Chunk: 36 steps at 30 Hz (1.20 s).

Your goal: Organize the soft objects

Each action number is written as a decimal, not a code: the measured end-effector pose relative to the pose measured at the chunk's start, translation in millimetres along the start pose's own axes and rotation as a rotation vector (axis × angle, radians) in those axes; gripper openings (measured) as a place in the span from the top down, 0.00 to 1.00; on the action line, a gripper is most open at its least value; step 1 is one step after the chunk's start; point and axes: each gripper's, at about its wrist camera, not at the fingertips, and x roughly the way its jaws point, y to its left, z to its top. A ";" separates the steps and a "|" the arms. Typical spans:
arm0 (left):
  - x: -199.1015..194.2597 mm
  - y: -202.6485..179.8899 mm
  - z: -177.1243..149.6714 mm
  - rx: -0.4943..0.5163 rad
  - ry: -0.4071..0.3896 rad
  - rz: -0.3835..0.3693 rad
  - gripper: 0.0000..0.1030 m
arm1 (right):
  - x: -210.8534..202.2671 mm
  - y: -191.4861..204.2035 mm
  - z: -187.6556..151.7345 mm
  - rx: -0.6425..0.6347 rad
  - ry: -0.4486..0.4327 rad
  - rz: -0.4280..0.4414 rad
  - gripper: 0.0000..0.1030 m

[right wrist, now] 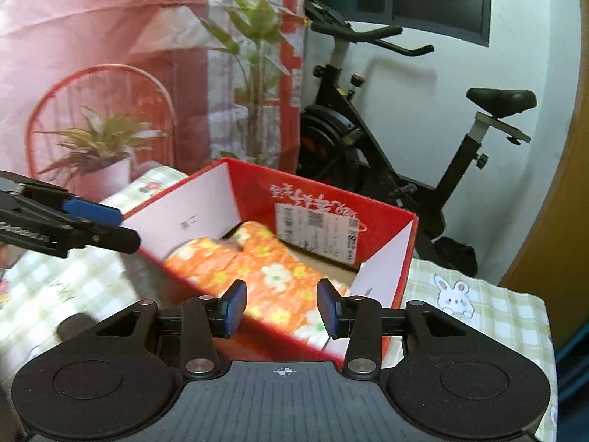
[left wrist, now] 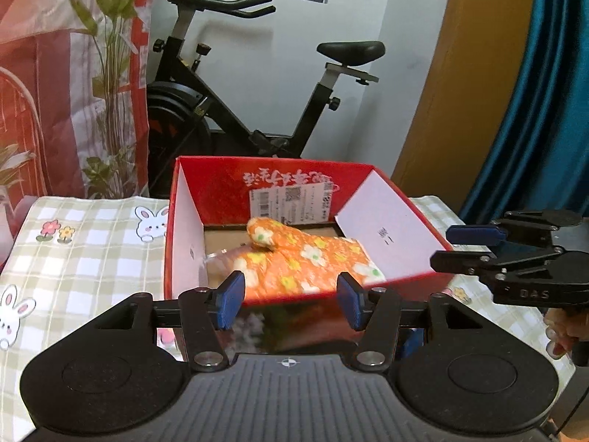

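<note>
Inside red box (left wrist: 279,184): orange floral cloth (left wrist: 305,265) is lying folded.
Left gripper (left wrist: 291,300), right gripper (right wrist: 281,307): hovering near box, half-open, empty.
Risk: cloth is likely springing unfolded.

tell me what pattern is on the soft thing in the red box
The folded cloth is orange with white and yellow flowers, clearest in the left wrist view.

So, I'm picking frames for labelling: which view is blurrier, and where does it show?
Right wrist view: smeared on the near wall of the red box, the folded floral cloth and the tablecloth at left. Left wrist view: sharper, with slight blur on the box's near rim; fisheye bending curves the wooden door edge.
</note>
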 end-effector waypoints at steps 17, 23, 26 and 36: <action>-0.5 -16.1 -64.4 -0.068 0.110 -0.090 0.45 | -34.4 30.4 -102.8 -0.076 0.220 0.012 0.43; 4.9 -15.0 -72.8 -0.083 0.131 -0.104 0.45 | -35.4 25.7 -119.8 -0.099 0.291 0.023 0.34; 7.2 -16.7 -76.3 -0.089 0.140 -0.110 0.45 | -27.8 27.5 -129.0 -0.110 0.317 0.014 0.29; 8.0 -8.3 -85.8 -0.152 0.156 -0.115 0.45 | 0.4 53.1 -116.8 -0.030 0.255 0.050 0.29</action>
